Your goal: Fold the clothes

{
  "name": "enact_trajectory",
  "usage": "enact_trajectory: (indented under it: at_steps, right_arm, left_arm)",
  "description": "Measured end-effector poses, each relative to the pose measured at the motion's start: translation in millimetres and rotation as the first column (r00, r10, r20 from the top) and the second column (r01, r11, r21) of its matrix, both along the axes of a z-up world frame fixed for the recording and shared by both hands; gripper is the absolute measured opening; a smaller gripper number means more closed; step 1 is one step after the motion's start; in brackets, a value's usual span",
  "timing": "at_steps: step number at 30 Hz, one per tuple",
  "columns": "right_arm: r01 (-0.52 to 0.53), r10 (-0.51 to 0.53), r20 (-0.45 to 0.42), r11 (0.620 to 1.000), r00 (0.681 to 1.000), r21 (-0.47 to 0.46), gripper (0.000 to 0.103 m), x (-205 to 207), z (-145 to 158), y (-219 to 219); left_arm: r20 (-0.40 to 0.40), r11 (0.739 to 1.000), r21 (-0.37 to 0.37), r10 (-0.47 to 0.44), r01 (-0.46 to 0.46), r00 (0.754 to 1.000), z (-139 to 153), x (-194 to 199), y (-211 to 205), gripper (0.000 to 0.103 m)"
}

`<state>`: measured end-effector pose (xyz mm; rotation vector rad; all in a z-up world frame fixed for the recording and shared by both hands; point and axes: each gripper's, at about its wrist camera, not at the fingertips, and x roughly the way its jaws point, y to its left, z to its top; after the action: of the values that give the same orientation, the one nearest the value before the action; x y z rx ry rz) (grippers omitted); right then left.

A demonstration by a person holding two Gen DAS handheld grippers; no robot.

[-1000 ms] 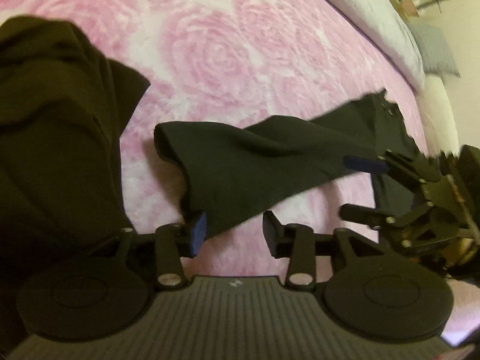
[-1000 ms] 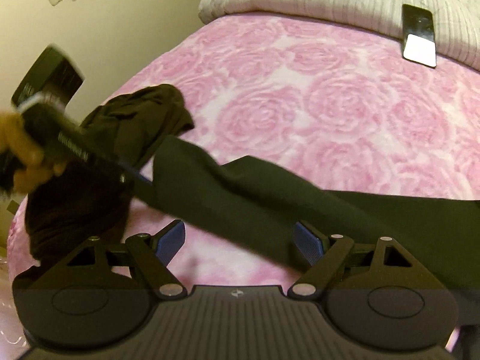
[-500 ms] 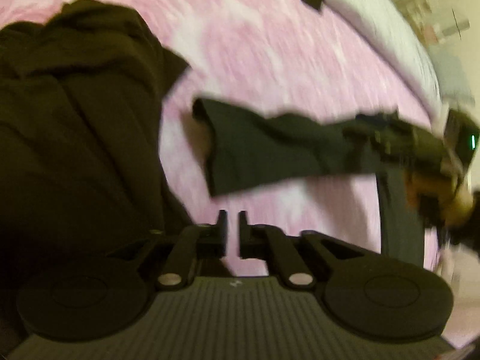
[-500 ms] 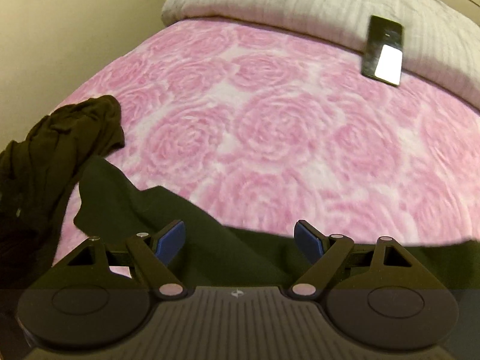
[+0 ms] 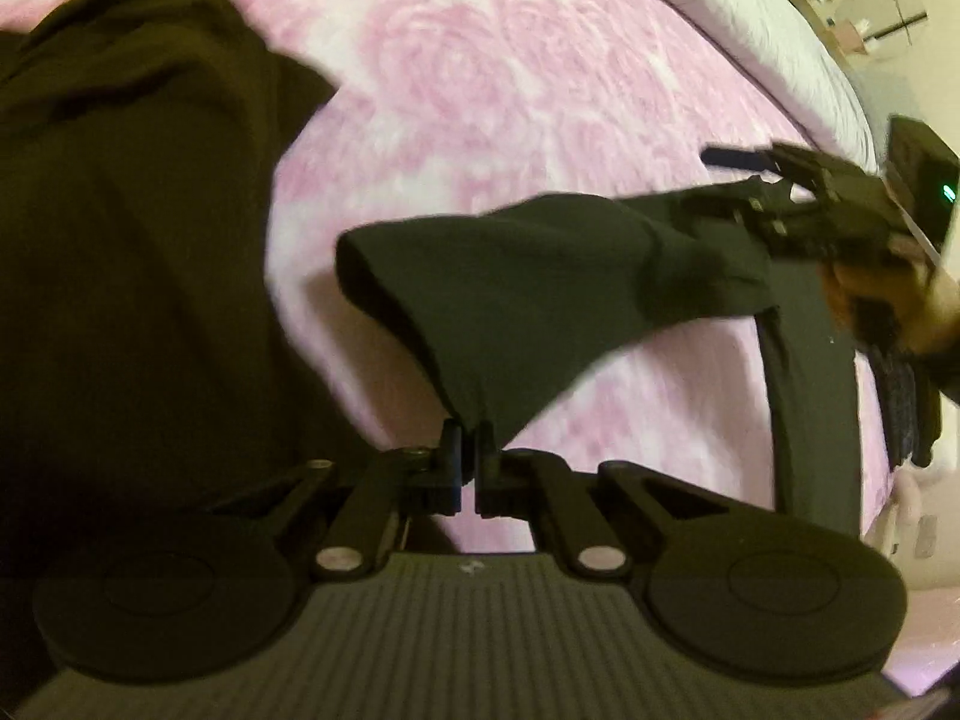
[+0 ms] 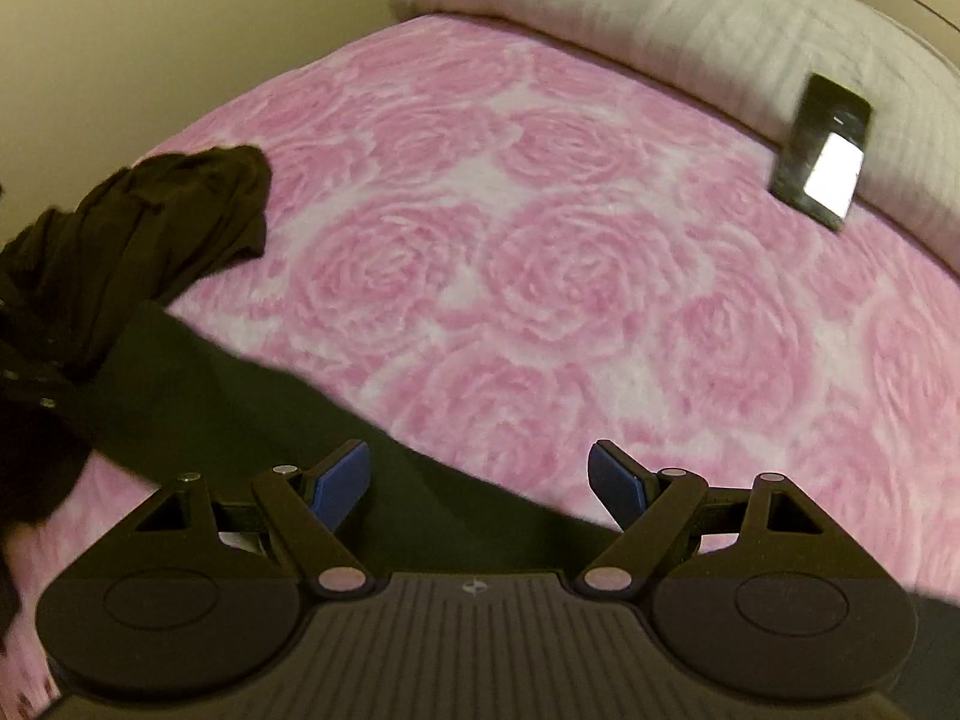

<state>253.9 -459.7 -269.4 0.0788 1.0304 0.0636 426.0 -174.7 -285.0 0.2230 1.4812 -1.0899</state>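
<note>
A black garment (image 5: 540, 276) is stretched above the pink rose bedspread (image 5: 480, 78). My left gripper (image 5: 469, 438) is shut on its lower corner. My right gripper (image 5: 774, 180) shows at the right of the left wrist view, over the garment's far end. In the right wrist view my right gripper (image 6: 477, 480) is open, its blue pads (image 6: 342, 480) apart above the garment (image 6: 252, 402), gripping nothing.
A dark crumpled pile of clothes (image 5: 132, 228) lies at the left, also in the right wrist view (image 6: 120, 240). A phone (image 6: 825, 150) rests against a grey-white pillow (image 6: 690, 18) at the bed's head. A wall runs along the left side.
My left gripper went from open to shut and now pinches the garment's corner. My right gripper stayed open and shifted over the garment's other end.
</note>
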Motion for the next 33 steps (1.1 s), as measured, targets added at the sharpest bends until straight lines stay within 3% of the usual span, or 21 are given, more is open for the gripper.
enact_trajectory:
  at_steps: [3,6,8,10,13,15,17,19,23,25,27,29,33]
  right_arm:
    - [-0.11,0.109,-0.044,0.994,0.993,-0.012,0.072,14.4,-8.8,2.7]
    - [-0.275,0.27,-0.104,0.96,0.957,-0.042,0.066,25.1,-22.7,19.1]
    - [-0.355,0.342,-0.141,0.932,0.929,-0.079,0.05,27.1,-32.5,31.5]
    - [-0.387,0.365,-0.163,0.914,0.917,-0.126,0.041,27.6,-40.5,40.1]
    - [-0.285,0.266,-0.115,0.938,0.957,-0.196,0.046,24.6,-36.8,41.0]
    - [-0.186,0.177,-0.064,0.965,0.982,-0.184,0.048,16.2,-26.2,41.2]
    - [-0.112,0.111,-0.015,0.983,0.994,-0.146,0.06,0.5,-15.1,44.4]
    - [-0.041,0.042,0.007,0.992,0.999,-0.116,0.061,-25.4,-7.0,48.4]
    - [0.105,-0.107,-0.037,0.993,0.994,-0.057,0.066,-88.6,-1.8,43.5]
    - [0.194,-0.197,-0.072,0.98,0.978,-0.045,0.07,-123.0,-2.9,32.6]
    - [0.314,-0.317,-0.106,0.949,0.943,-0.039,0.07,-164.8,-5.4,11.5]
    - [0.456,-0.454,-0.142,0.89,0.88,-0.021,0.072,-210.6,-10.0,-16.0]
    - [0.708,-0.676,-0.266,0.705,0.687,0.036,0.072,-308.2,-30.0,-72.2]
  left_arm:
    - [-0.007,0.999,-0.004,0.049,-0.049,0.999,-3.5,1.2,13.6,0.001]
    - [0.01,1.0,0.007,0.025,-0.025,1.0,-7.7,-3.3,7.5,0.001]
    - [0.016,1.0,0.017,0.017,-0.018,1.0,-12.0,-5.1,2.8,0.001]
    - [0.024,0.999,0.019,0.033,-0.033,0.999,-14.2,-4.7,4.5,0.002]
    - [0.021,0.997,0.014,0.069,-0.07,0.997,-13.6,-5.4,10.0,0.003]
    - [0.031,0.997,0.016,0.082,-0.082,0.996,-9.0,-7.6,12.1,0.004]
    - [0.056,0.997,0.022,0.076,-0.077,0.996,-0.3,-11.5,16.0,0.009]
    - [0.077,0.997,0.021,0.07,-0.071,0.995,10.5,-16.1,20.6,0.009]
    - [0.127,0.999,0.034,0.03,-0.034,0.991,31.5,-31.0,16.4,0.011]
    - [0.13,1.0,0.019,-0.002,-0.001,0.992,39.5,-44.4,2.8,0.021]
    - [0.125,0.999,-0.002,-0.041,0.042,0.991,45.3,-59.7,-15.2,0.024]
    - [0.126,0.995,-0.019,-0.091,0.095,0.988,50.6,-79.2,-37.9,0.025]
    - [0.137,0.975,-0.051,-0.209,0.218,0.968,60.1,-136.1,-96.9,0.028]
